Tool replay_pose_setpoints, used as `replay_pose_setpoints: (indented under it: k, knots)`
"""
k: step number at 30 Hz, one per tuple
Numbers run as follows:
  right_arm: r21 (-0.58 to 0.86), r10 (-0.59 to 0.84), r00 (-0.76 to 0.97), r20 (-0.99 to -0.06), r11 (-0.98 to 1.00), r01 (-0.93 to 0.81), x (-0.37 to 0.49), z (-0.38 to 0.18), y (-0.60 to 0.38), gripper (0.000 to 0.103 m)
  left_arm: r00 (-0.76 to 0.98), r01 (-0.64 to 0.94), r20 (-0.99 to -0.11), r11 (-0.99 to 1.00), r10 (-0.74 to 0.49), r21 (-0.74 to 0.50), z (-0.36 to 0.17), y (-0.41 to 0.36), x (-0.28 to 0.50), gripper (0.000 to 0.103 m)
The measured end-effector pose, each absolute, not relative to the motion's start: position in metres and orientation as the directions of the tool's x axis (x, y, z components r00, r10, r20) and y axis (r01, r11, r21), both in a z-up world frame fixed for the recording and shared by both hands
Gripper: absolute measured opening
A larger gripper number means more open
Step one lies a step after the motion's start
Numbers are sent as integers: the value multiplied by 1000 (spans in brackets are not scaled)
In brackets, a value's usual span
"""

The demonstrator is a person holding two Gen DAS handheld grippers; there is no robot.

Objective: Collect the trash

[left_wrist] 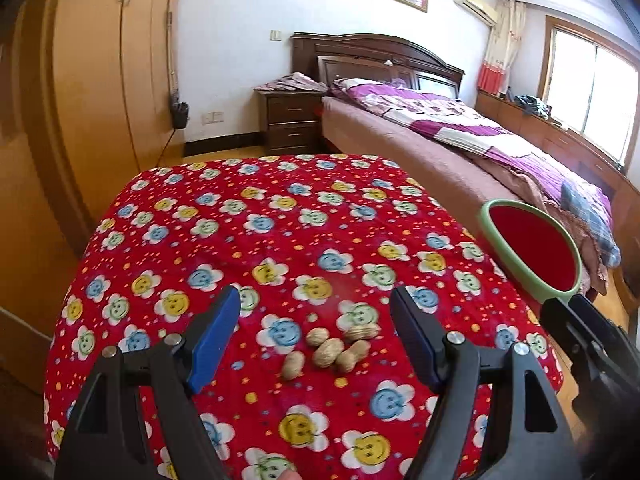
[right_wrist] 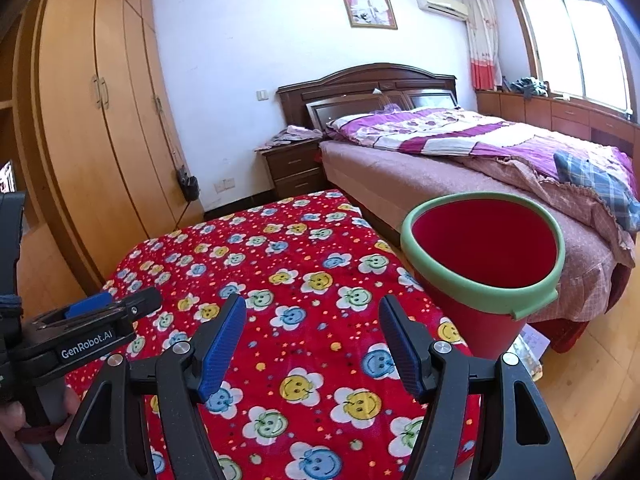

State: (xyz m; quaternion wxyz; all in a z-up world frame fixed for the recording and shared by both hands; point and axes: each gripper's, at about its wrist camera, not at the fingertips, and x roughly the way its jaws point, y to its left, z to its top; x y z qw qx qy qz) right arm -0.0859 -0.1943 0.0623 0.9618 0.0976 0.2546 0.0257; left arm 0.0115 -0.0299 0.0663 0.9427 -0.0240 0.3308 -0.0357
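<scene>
While five peanuts [left_wrist: 332, 350] lie clustered on the tabletop [left_wrist: 200, 240], left tongs [left_wrist: 316, 340] hover wide open over them; right tongs [right_wrist: 312, 344] gape empty w/ red bin [right_wrist: 480, 264] at 2 o'clock. Pickup step seems pending; next move: lower, pinch one shell.

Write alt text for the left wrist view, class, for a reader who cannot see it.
The open left gripper hovers over five peanuts lying in a cluster on a red blanket printed with smiling flowers. At the right edge is a red bin with a green rim, with part of the right gripper just below it. A bed and wooden wardrobe stand behind.
</scene>
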Motion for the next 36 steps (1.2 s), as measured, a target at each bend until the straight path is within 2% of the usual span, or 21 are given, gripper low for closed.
replay_pose_setpoints:
  k: [36]
  knots:
    - [208, 106, 854, -510, 978, 2, -89, 57, -190, 70, 793, 6, -607, 998, -45, -66, 67, -20, 1, 77]
